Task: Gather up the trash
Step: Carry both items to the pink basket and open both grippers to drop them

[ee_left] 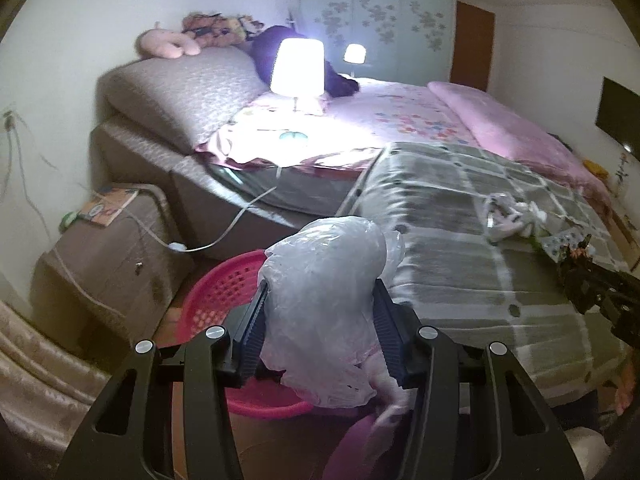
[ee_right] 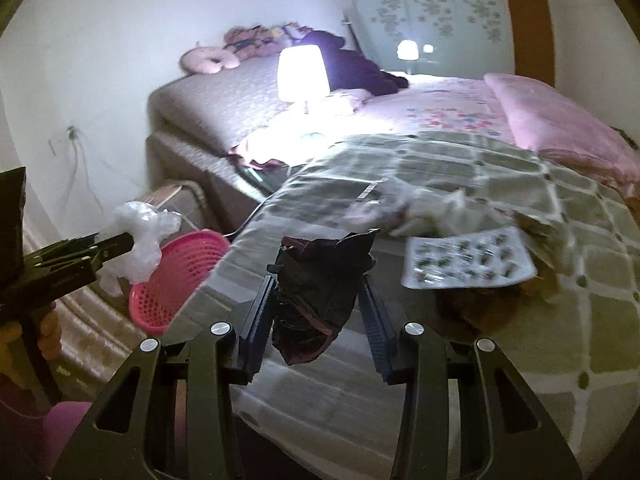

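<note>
The left gripper (ee_left: 320,320) holds a crumpled translucent white plastic bag (ee_left: 328,300) between its two black ribbed fingers (ee_left: 254,328), which are closed in on the bag's middle from both sides. The bag bulges above the fingertips and hangs in a loose fold below them, so its long axis runs roughly upright, across the line of the fingers. It is held in the air over the round pink perforated plastic basket (ee_left: 224,292), which stands on the floor just beside the near left edge of the bed (ee_left: 460,280). In the right wrist view the same bag (ee_right: 140,240) sticks out from the left gripper (ee_right: 120,242) above the basket's (ee_right: 176,280) far rim.

The right gripper (ee_right: 320,304) holds a crumpled dark maroon-and-black wrapper (ee_right: 320,292) between its fingers (ee_right: 258,312), which press it from left and right. The wrapper rises past the fingertips and droops below them, its long axis upright and slightly tilted. It is held over the near left part of the bed's grey-green checked quilt (ee_right: 520,320).

Farther in on the quilt lie a flat white sheet printed with small green motifs (ee_right: 468,260) and, just behind it, a heap of crumpled whitish paper and plastic (ee_right: 424,204), toward the bed's right edge. A lit white table lamp (ee_right: 302,74) stands at the head end of the bed.
</note>
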A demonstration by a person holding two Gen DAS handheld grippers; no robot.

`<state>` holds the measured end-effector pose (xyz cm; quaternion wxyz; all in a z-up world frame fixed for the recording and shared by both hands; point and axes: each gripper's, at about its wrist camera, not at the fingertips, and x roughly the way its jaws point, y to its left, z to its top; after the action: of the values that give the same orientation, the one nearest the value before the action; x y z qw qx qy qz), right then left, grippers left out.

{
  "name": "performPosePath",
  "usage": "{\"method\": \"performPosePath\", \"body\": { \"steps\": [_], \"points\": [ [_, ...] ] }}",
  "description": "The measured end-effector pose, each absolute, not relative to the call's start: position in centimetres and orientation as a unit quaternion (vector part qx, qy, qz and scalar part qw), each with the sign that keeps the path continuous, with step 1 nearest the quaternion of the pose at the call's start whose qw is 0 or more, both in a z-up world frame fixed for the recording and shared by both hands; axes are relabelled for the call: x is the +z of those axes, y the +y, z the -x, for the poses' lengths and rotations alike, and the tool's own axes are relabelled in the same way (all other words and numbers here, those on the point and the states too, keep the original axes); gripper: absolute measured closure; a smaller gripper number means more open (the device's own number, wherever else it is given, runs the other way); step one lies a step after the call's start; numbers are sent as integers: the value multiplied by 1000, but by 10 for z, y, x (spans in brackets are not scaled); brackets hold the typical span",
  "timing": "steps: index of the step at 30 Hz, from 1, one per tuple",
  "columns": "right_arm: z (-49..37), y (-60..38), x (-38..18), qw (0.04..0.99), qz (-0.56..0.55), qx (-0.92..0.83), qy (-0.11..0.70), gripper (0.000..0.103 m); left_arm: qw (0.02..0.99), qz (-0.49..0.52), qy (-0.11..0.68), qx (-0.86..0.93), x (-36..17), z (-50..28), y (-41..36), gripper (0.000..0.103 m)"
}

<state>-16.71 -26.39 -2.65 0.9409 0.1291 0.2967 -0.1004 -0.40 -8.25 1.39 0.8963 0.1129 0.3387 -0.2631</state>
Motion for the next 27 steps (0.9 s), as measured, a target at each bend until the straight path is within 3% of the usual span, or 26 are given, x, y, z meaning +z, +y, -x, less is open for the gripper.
{"method": "performPosePath", "body": {
  "steps": [27],
  "points": [
    [51, -176, -39, 926, -91, 32, 364, 61, 897, -113, 398, -153, -30, -40, -44, 56]
  ]
}}
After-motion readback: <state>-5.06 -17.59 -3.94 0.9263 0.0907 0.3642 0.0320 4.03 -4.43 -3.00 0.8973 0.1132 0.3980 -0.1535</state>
